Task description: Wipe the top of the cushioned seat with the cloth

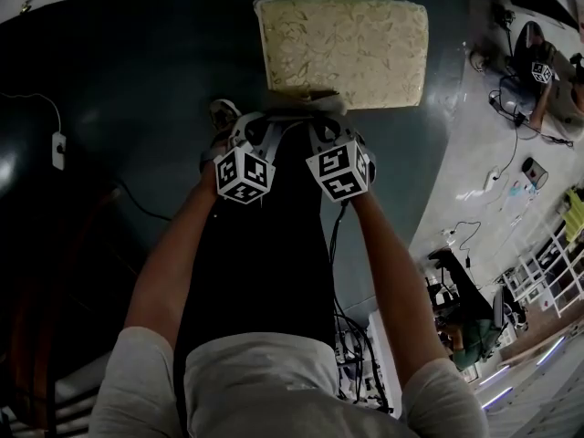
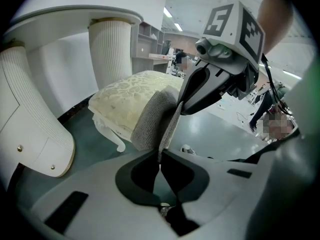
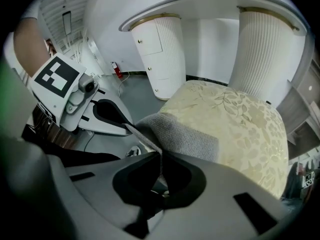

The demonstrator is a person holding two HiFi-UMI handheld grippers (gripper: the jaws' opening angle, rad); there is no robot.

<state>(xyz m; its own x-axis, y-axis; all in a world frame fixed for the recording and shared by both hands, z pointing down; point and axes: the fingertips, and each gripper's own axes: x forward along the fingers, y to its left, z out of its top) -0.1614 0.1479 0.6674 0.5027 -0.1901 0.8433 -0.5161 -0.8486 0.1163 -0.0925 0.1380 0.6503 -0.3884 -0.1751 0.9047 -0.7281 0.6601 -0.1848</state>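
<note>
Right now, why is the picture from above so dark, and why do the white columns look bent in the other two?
Head view: dim, the dark floor swallows light, and only the cushioned seat stands out pale. Left gripper view: the wide lens bows the white columns, and the floor gleams. Right gripper view: same bowing, black corners, evenly lit seat.

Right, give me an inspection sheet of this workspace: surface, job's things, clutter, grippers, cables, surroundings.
Surface: cream floral-patterned cushioned seat, top bare except at its near edge.
Job's things: grey knitted cloth, draped over the seat's near edge.
Clutter: nothing seen on the seat.
Grippers: left gripper and right gripper side by side, both shut on the cloth.
Cables: black cable across the dark green floor; white plug box on a white lead.
Surroundings: white ribbed cabinet pedestals behind the seat.
</note>
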